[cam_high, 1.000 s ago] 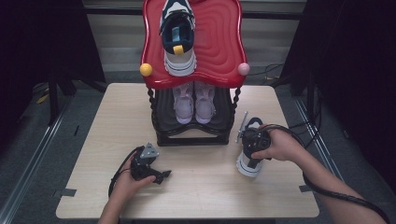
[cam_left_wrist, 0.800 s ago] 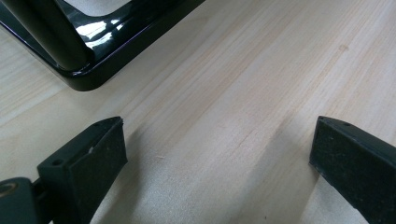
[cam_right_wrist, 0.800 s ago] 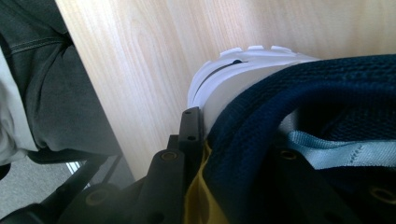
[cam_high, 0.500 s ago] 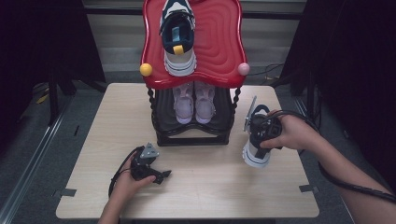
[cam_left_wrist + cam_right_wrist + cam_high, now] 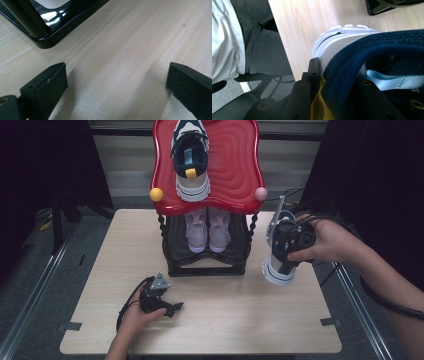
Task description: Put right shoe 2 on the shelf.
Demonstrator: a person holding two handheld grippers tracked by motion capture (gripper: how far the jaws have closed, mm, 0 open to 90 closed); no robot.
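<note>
A navy sneaker with a white sole (image 5: 278,270) hangs toe-down above the table's right side, just right of the rack. My right gripper (image 5: 284,251) is shut on its heel collar. In the right gripper view the navy collar (image 5: 374,50) sits clamped between the black jaws of the right gripper (image 5: 339,80), with the white sole (image 5: 342,37) beyond. A matching navy sneaker (image 5: 190,160) lies on the red top shelf (image 5: 235,175). My left gripper (image 5: 167,309) rests on the table near the front left, open, and nothing is between its fingers (image 5: 47,85).
A pair of pink shoes (image 5: 206,227) stands on the rack's lower black shelf (image 5: 205,267). A yellow knob (image 5: 156,194) and a pink knob (image 5: 260,194) mark the red shelf's corners. The wooden table (image 5: 250,320) lies in front of the rack.
My right gripper has risen with the navy sneaker, lifting it off the table beside the rack. The left gripper has stayed put.
</note>
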